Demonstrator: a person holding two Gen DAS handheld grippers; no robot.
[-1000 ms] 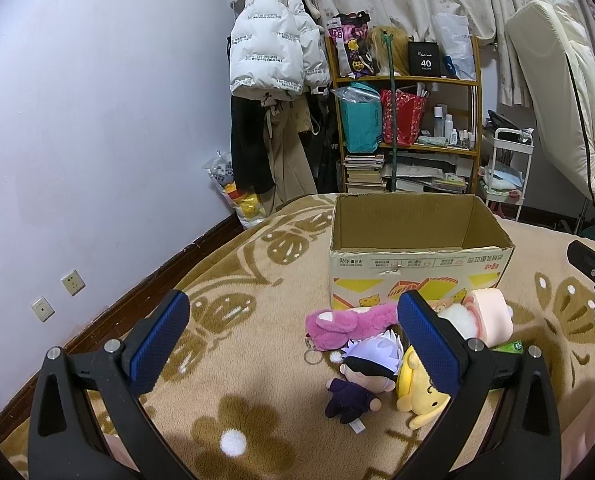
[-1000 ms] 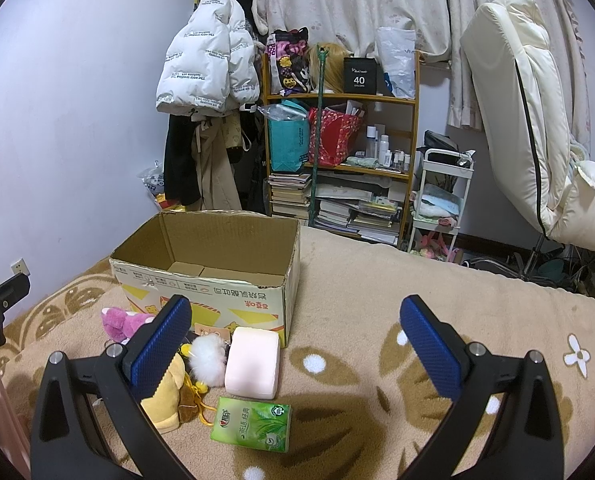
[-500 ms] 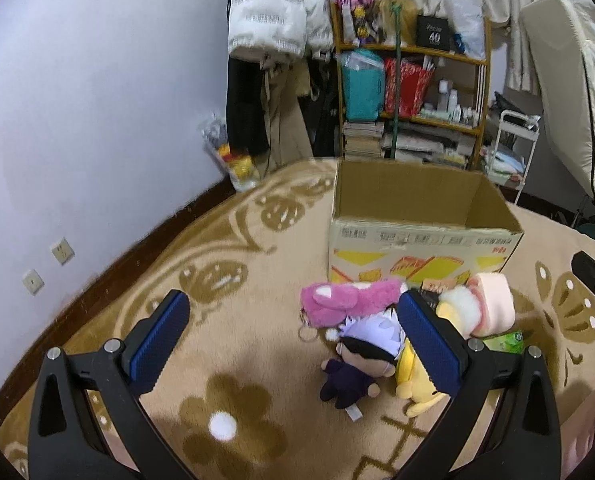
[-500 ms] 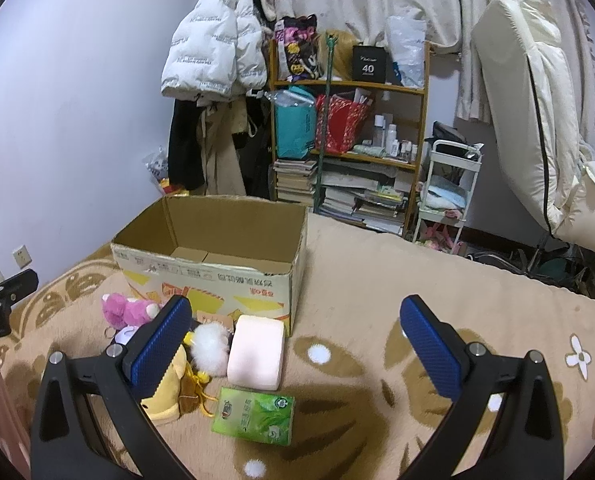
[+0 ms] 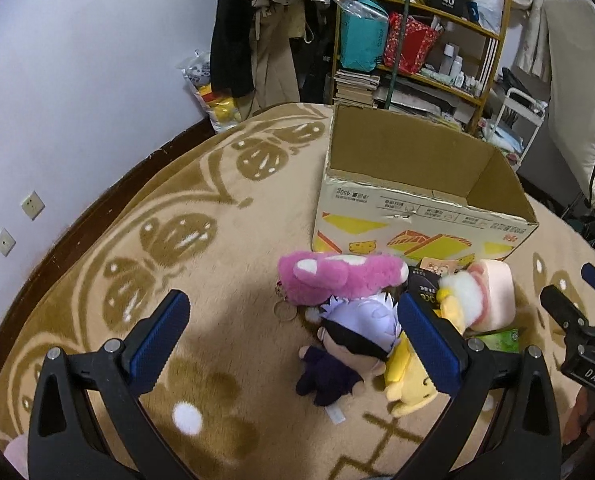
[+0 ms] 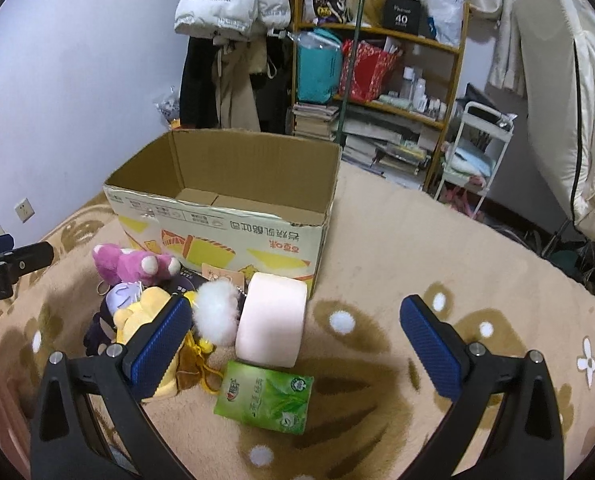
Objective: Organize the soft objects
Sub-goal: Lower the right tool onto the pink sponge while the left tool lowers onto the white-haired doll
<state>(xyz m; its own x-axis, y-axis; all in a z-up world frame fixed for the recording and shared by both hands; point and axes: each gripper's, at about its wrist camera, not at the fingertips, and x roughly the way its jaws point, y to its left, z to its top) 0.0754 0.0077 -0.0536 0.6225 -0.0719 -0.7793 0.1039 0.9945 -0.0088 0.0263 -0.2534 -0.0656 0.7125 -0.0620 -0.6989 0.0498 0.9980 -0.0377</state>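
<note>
An open cardboard box (image 5: 417,208) (image 6: 225,220) stands on the tan blanket. In front of it lies a pile of soft things: a pink plush (image 5: 337,276) (image 6: 133,266), a purple-haired doll (image 5: 349,344) (image 6: 117,300), a yellow plush (image 5: 409,388) (image 6: 145,312), a white pompom (image 5: 465,292) (image 6: 215,312), a pink foam block (image 5: 493,296) (image 6: 271,324) and a green tissue pack (image 6: 263,396). My left gripper (image 5: 293,340) hangs open just left of the doll. My right gripper (image 6: 297,348) is open above the tissue pack and foam block. Neither holds anything.
A wooden shelf (image 6: 377,64) crammed with bags and books stands behind the box, with hanging coats (image 6: 233,40) to its left. A white cart (image 6: 477,152) and a cream recliner (image 6: 569,100) are at the right. The wall (image 5: 77,100) runs along the left.
Both grippers have tilted down and moved closer to the pile of soft things. The left one now looks almost straight at the doll and pink plush. Both stay open.
</note>
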